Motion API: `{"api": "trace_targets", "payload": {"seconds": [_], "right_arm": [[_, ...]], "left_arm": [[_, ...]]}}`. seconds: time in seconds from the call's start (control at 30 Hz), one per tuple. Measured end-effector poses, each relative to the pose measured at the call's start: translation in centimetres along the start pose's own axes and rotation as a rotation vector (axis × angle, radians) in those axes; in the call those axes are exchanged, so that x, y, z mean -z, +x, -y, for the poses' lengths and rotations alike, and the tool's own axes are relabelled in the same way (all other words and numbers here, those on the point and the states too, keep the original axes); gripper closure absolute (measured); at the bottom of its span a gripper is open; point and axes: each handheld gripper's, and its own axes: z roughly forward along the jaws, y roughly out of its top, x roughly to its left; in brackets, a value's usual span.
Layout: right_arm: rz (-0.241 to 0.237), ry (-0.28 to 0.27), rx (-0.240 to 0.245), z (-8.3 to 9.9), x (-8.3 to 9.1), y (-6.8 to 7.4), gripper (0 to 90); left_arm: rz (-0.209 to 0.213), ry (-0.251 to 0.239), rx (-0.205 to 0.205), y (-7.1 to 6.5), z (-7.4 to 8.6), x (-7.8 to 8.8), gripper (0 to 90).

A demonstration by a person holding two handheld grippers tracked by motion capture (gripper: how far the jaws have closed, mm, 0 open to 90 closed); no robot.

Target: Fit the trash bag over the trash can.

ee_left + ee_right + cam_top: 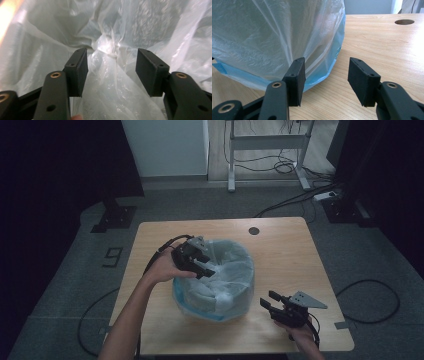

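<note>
While the bin with its clear plastic liner (227, 285) stands mid-table, the left gripper (202, 265), jaws apart, straddles the liner's bunched knot (110, 50) to seize it; the right gripper (274, 306) waits near right, open, holding nothing.

You had one readable mark in the high view: a dark digit "9" (113, 256) lay on the grey floor (65, 270), just left of the table (280, 245). Nothing else could be read: no label, brand or print showed on the table, and the two gripper views gave you no writing at all.
</note>
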Motion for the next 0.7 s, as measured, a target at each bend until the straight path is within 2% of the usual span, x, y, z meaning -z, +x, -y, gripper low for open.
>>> {"api": "trace_targets", "payload": {"seconds": [0.03, 0.1, 0.27, 0.37, 0.4, 0.43, 0.53, 0.7], "right_arm": [[0.001, -0.001, -0.001, 0.0, 0.0, 0.0, 47.0], [0.0, 0.001, 0.003, 0.0, 0.0, 0.0, 46.9], [0.001, -0.001, 0.008, 0.0, 0.0, 0.1, 46.8], [0.004, -0.001, 0.009, 0.0, 0.1, 0.1, 46.7], [0.004, -0.001, 0.009, 0.0, 0.1, 0.1, 46.7], [0.007, -0.004, 0.008, 0.0, 0.1, 0.1, 46.7], [0.013, -0.005, 0.005, -0.1, 0.2, 0.0, 46.5], [0.028, -0.004, 0.004, 0.0, 0.4, -0.3, 46.3]], "left_arm": [[0.0, 0.0, 0.0, 0.0, 0.0, 0.0, 41.8], [-0.026, -0.04, 0.005, -0.5, 0.5, 0.8, 41.2], [-0.053, -0.109, 0.017, -1.6, 1.9, 2.1, 39.8], [-0.072, -0.166, 0.029, -2.3, 3.0, 3.1, 39.3], [-0.072, -0.166, 0.029, -2.3, 3.0, 3.1, 39.1], [-0.089, -0.201, 0.038, -2.8, 3.7, 3.7, 39.0], [-0.114, -0.249, 0.052, -3.5, 4.8, 4.5, 38.1], [-0.151, -0.301, 0.071, -4.8, 7.1, 5.3, 37.3]]}}
